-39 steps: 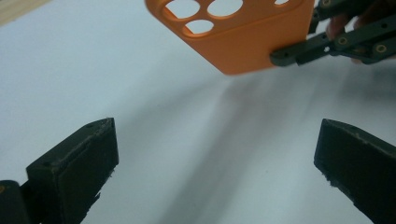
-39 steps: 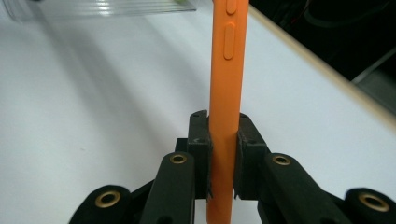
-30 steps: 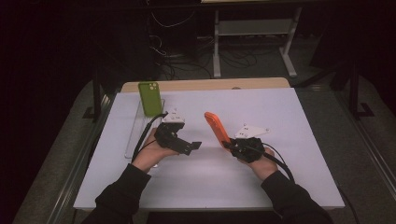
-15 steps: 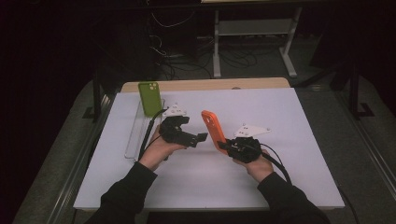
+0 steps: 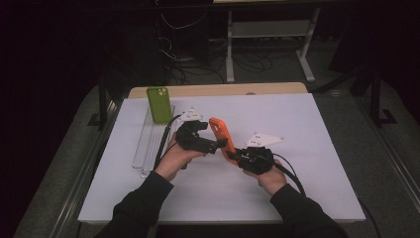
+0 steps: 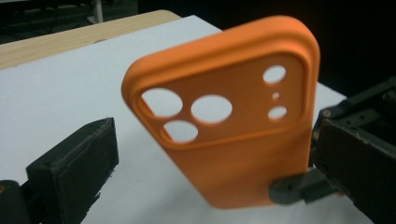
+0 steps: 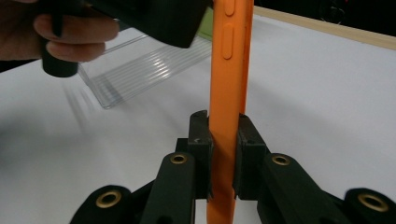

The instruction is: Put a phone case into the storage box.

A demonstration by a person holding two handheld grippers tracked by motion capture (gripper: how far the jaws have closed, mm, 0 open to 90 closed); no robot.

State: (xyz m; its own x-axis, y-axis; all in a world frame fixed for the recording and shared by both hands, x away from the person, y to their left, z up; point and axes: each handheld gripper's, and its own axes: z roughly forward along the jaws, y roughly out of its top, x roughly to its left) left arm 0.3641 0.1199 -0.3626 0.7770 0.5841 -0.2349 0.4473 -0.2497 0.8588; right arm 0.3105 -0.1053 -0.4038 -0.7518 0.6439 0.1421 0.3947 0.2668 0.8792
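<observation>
Right gripper (image 7: 223, 154): fingers clamped on the lower edge of the orange phone case (image 7: 229, 70), holding it upright above the white counter (image 7: 327, 102), pads pressing front and back faces. Left gripper (image 6: 205, 182): fingers spread wide, one either side of the case's camera end, not pressing as far as I could tell.

Case looked light, a thin flexible shell, matte and probably grippy rather than slick; not fragile. Likely to bow if squeezed across the open middle. Better hold seemed the stiffer rim or the thick camera-cutout corner (image 6: 210, 109).

Further back on the counter: clear ribbed rack (image 5: 151, 144) lying flat, with a green phone case (image 5: 159, 104) standing at its far end, well apart from the orange one.

No brand, label or writing readable on either case.
</observation>
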